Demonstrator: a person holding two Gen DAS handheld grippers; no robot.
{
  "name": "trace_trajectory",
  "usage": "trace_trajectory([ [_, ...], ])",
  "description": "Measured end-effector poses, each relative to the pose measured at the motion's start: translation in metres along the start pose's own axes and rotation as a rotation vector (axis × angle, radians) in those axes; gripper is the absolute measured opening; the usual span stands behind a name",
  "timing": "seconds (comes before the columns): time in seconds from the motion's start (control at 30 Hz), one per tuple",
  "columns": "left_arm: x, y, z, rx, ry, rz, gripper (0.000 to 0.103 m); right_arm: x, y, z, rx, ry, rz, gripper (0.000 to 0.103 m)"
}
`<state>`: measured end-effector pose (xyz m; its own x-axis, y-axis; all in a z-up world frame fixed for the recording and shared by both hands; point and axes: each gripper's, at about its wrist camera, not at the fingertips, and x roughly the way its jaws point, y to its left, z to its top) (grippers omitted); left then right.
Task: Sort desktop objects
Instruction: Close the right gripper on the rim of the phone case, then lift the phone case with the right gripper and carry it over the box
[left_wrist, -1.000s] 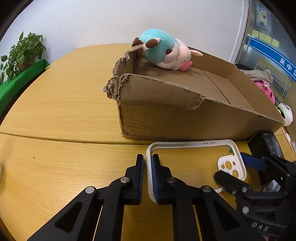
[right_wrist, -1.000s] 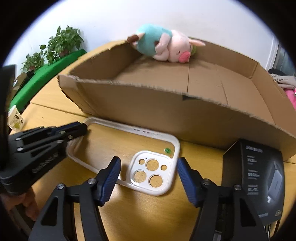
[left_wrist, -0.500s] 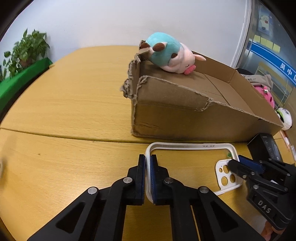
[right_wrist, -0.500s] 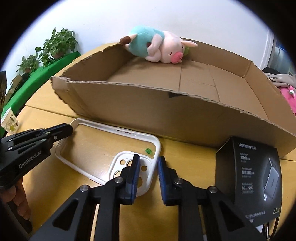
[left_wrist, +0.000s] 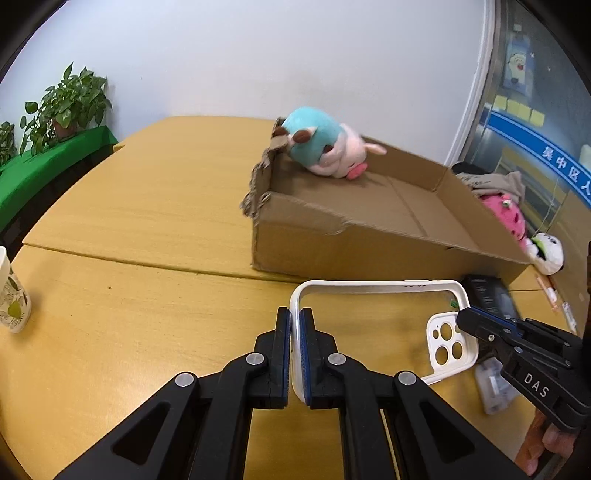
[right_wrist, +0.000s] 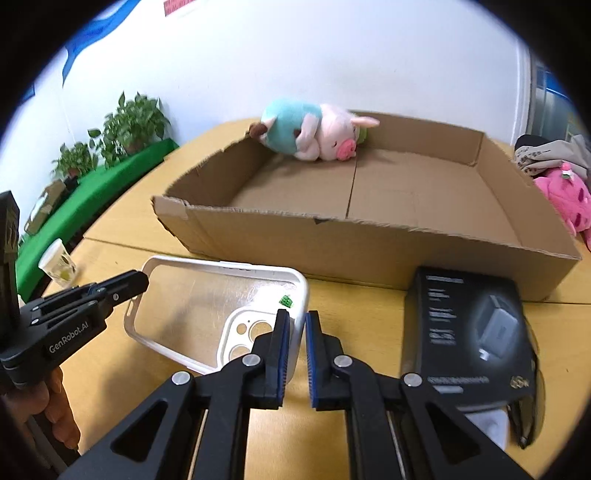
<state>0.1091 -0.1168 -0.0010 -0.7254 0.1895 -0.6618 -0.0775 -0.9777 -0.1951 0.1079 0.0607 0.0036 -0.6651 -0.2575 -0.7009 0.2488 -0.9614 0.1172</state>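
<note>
Right wrist view: clear, white-rimmed phone case, both tongs clamped on its ends.

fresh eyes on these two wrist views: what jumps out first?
The white phone case, pinched at its two ends by the left gripper and the right gripper, in front of the cardboard box. Next, the teal-and-pink plush pig lying in the box's far corner. A black product box sits on the table at the right gripper's right.

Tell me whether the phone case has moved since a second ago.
Yes. The phone case, clamped by both grippers, has lifted off the table toward the cardboard box.
</note>
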Motion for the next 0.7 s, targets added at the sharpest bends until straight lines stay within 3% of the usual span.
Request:
trace_trajectory([
  [0.43,-0.065,-0.054,0.037,0.061,-0.174,-0.080,0.003,-0.072,-0.024,0.017,0.039,-0.174,-0.046,0.006],
  [0.7,-0.080,-0.081,0.066,0.089,-0.230,-0.115,0.003,-0.107,-0.039,0.045,0.043,-0.261,-0.090,0.006],
])
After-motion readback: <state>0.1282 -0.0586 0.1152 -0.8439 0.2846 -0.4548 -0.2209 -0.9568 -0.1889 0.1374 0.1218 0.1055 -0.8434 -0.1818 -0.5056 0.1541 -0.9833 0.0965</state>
